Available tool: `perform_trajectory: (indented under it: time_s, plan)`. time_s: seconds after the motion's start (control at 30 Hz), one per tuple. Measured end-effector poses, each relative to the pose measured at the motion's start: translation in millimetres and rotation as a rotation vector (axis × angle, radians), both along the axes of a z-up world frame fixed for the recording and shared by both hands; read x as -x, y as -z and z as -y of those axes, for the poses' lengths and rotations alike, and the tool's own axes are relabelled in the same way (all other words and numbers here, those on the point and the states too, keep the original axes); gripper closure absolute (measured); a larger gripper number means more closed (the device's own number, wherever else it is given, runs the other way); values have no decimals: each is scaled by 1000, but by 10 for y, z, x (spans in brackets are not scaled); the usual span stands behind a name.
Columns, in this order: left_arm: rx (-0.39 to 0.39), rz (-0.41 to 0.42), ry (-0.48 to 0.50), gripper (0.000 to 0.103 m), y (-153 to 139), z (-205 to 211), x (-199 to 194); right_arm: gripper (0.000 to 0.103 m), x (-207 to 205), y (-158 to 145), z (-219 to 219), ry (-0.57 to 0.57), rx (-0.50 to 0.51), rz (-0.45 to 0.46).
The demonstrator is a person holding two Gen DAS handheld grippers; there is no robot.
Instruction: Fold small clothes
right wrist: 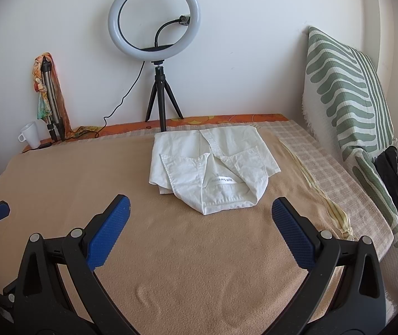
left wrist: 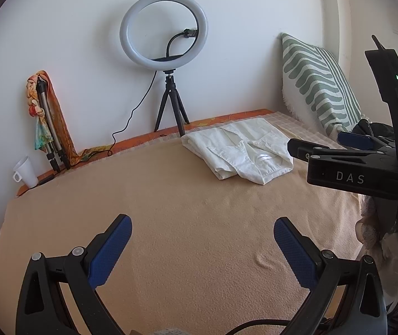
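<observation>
A white garment (right wrist: 212, 164) lies roughly folded on the bed (right wrist: 171, 251), just in front of the ring light (right wrist: 154, 14). Both the left tongs (left wrist: 203, 237) and right tongs (right wrist: 200, 220) gape empty, short of it. Folding looks nearly finished, perhaps; next comes reaching forward to its near edge.

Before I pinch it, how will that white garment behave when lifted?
The white garment looks like thin cotton, so probably floppy and light. Its loosely stacked folds will likely fall open from a single pinch. The beige blanket looks fuzzy, so pushing may bunch it.
</observation>
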State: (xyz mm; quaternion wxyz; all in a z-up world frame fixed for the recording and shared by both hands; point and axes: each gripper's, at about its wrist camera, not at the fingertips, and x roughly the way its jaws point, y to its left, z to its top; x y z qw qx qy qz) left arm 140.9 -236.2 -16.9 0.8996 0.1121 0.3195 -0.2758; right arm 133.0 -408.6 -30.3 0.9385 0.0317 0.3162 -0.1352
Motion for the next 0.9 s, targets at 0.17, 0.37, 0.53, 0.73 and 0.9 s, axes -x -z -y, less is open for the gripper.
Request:
perform_trajectory:
  time_s: [0.17, 0.37, 0.53, 0.73, 0.9]
  plan:
    - [-2, 6, 1, 0, 1, -4, 10, 0, -19, 8, 19, -3, -3, 0]
    - [-3, 9, -3, 0, 2, -3, 13, 0, -10, 5, 15, -2, -2, 1]
    - [1, 12, -7, 0, -5, -7, 15, 0, -9, 6, 13, -2, -2, 0]
    - [4, 6, -17, 0, 2, -12, 4, 0, -2, 5, 8, -1, -1, 0]
    - [0, 22, -20, 0, 0, 5, 27, 0, -9, 12, 14, -1, -1, -1]
